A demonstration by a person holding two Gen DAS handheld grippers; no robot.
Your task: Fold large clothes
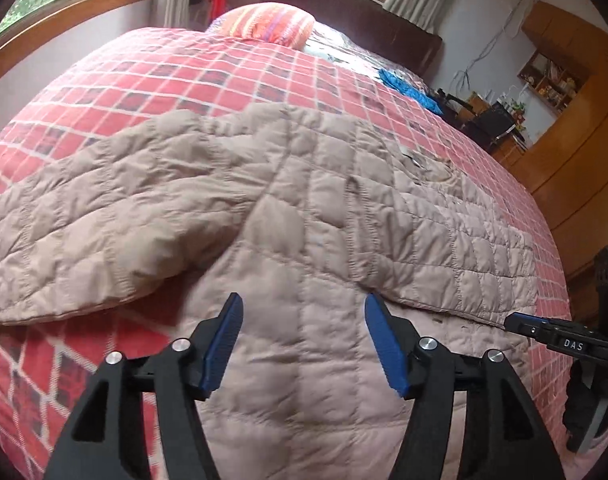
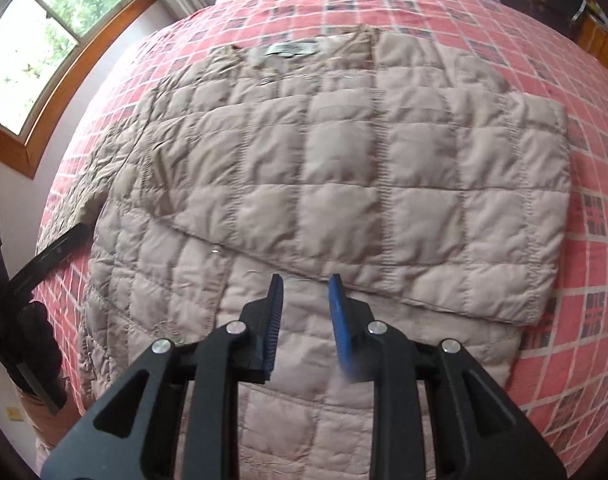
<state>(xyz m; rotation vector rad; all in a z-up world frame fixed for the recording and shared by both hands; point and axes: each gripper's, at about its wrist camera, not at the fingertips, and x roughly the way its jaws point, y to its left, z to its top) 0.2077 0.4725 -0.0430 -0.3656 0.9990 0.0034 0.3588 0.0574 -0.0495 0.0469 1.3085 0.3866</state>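
A beige quilted jacket [image 1: 295, 216] lies spread on the red checked bedspread [image 1: 143, 80], collar toward the pillows. One sleeve stretches out to the left in the left wrist view. In the right wrist view the jacket [image 2: 344, 168] has its right side folded across the body, the folded edge running just ahead of the fingers. My left gripper [image 1: 304, 308] hovers open over the lower body of the jacket, nothing between its blue pads. My right gripper [image 2: 306, 284] is open with a narrower gap, just above the folded edge. The right gripper's tip [image 1: 520, 324] also shows at the jacket's right hem.
An orange striped pillow [image 1: 269, 24] and a blue cloth [image 1: 408, 88] lie at the head of the bed. Wooden cabinets [image 1: 576, 152] and a cluttered desk stand to the right. Windows [image 2: 35, 52] line the left wall. The left gripper's body [image 2: 31, 264] reaches in at the bed's left edge.
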